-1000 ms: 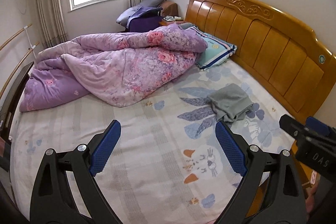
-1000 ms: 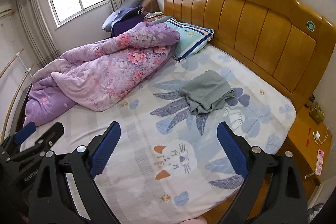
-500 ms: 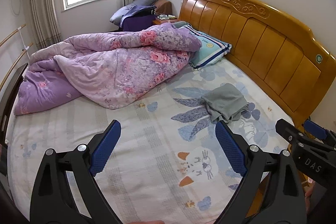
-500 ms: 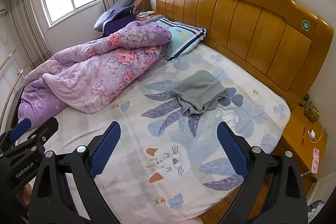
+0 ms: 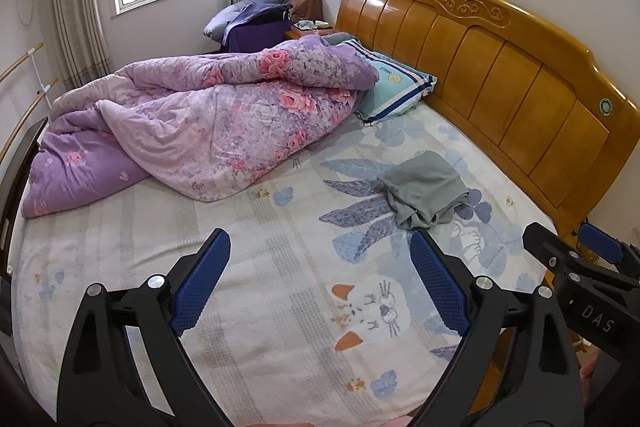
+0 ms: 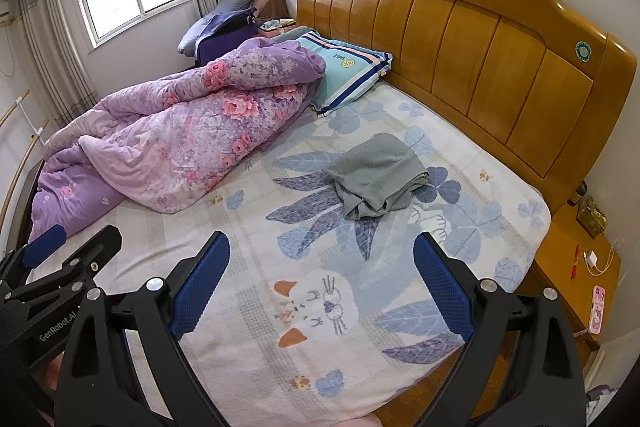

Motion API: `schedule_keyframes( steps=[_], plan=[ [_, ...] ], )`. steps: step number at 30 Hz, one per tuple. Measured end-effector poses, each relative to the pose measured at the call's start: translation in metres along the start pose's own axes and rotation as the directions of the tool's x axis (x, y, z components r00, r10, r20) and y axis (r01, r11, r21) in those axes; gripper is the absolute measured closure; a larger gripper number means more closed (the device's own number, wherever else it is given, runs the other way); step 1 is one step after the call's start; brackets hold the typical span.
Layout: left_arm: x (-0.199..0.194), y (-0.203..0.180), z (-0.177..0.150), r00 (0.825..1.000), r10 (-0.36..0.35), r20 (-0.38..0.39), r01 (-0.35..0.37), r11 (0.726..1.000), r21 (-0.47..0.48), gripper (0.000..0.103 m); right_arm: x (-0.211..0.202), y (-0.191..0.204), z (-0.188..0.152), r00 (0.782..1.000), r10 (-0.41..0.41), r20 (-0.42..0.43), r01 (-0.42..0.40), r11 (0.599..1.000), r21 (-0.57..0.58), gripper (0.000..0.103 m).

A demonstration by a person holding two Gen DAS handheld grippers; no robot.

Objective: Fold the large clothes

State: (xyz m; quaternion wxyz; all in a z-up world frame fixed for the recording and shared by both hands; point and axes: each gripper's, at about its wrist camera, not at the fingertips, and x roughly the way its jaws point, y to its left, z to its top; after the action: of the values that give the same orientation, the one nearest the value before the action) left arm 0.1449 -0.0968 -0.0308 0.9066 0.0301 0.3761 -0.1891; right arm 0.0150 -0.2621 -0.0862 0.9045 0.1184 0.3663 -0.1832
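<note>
My left claw [image 5: 320, 283] is spread wide and released, its two blue-padded fingers [image 5: 200, 279] hovering above the bed with nothing between them. My right claw [image 6: 322, 285] is equally released, fingers apart and empty, held over the near edge of the mattress. Each claw shows in the other's view: the right one juts in at the right edge of the left wrist camera, the left one at the lower left of the right wrist camera.

Below both lies the bed sheet [image 6: 400, 275], pale with blue leaves and a cartoon cat face. Farther out, near the middle of the mattress and closer to the headboard side, sits the grey garment [image 6: 376, 175], loosely bunched, well apart from both claws. Beyond it on the far left a rumpled purple floral quilt [image 5: 224, 123] is heaped, its end resting against a striped teal pillow [image 6: 348, 71]. The wooden headboard [image 6: 480, 43] runs along the right. A nightstand [image 6: 576, 267] stands beside the bed, carrying a pink phone [image 6: 597, 309].
</note>
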Motion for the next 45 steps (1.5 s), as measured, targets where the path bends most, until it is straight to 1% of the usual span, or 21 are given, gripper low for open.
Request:
schedule_keyframes(
  steps=[13, 26, 31, 38, 45],
  plan=[
    [0.006, -0.003, -0.004, 1.0, -0.015, -0.014, 0.015, 1.0, 0.013, 0.011, 0.006, -0.009, -0.001, 1.0, -0.001, -0.011, 0.001, 1.0, 0.013, 0.013],
    [0.01, -0.008, -0.007, 0.999, -0.036, -0.021, 0.036, 0.999, 0.025, 0.011, 0.007, -0.007, 0.001, 1.0, 0.0, -0.011, 0.0, 1.0, 0.008, 0.013],
    [0.012, -0.013, -0.009, 0.999, -0.041, -0.022, 0.042, 0.998, 0.05, 0.011, 0.008, -0.014, 0.002, 1.0, -0.003, -0.014, 0.003, 1.0, 0.018, 0.013],
    [0.013, -0.016, -0.009, 0.998, -0.055, -0.028, 0.057, 0.997, 0.058, 0.011, 0.009, -0.015, 0.003, 1.0, -0.004, -0.02, 0.004, 1.0, 0.012, 0.013],
    [0.012, -0.015, -0.008, 0.998, -0.056, -0.026, 0.058, 0.996, 0.063, 0.011, 0.011, -0.013, 0.005, 1.0, -0.001, -0.016, 0.001, 1.0, 0.003, 0.013]
  ],
)
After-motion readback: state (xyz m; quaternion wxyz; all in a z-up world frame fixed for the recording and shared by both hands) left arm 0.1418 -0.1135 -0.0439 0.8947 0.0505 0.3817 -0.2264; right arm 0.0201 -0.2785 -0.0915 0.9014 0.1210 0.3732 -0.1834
